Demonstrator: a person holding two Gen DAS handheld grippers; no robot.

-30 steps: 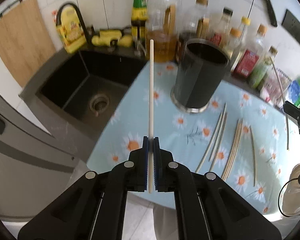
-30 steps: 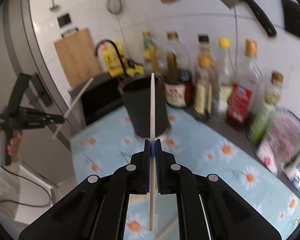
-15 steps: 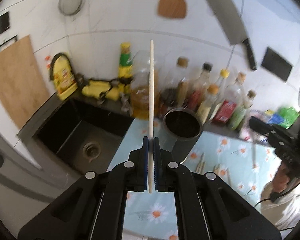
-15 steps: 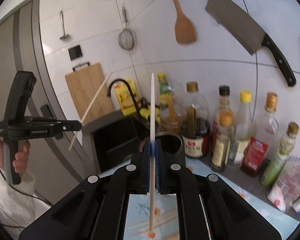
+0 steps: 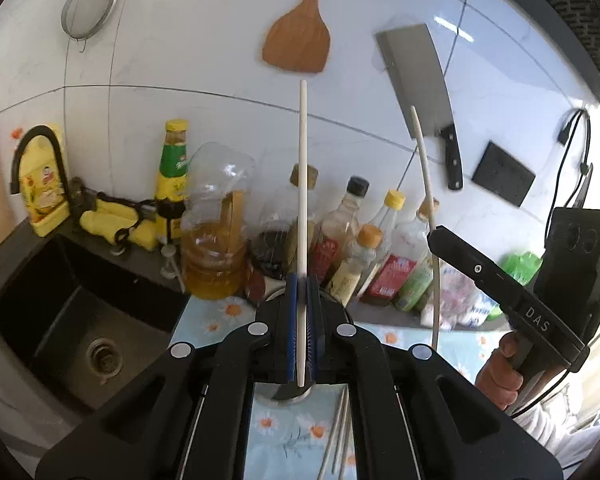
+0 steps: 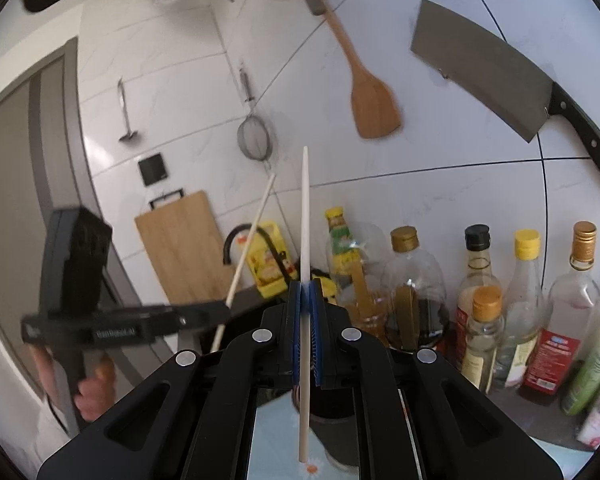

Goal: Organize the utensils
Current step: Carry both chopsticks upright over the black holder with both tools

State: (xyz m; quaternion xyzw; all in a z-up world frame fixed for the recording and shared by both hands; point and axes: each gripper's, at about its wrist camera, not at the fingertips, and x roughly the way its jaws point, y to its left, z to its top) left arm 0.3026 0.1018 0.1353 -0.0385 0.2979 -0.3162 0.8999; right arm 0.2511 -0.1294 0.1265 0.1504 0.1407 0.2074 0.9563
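Left gripper (image 5: pixel 301 300): blue ribbed pads clamped on slim pale chopstick (image 5: pixel 302 184), upright, raised before tiled wall. Right gripper (image 6: pixel 309 300): clamped likewise on white chopstick (image 6: pixel 305 232). Black cylindrical holder (image 6: pixel 336 416) below, mostly hidden. Loose chopsticks (image 5: pixel 338 436) flat on daisy-print cloth (image 5: pixel 284 440).

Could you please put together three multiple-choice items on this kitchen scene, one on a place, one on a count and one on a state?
1. Where is the cleaver?
A. in the sink
B. on the tiled wall
C. on the tablecloth

2. How many chopsticks does the left gripper hold?
A. none
B. one
C. three

3. How do the right gripper's jaws stand?
A. wide open and empty
B. shut on a chopstick
C. shut on a bottle

Key: 1 B, it hangs on the wall above the bottles. 2 B, a single pale chopstick rises between its pads. 3 B, the blue pads press a white chopstick.
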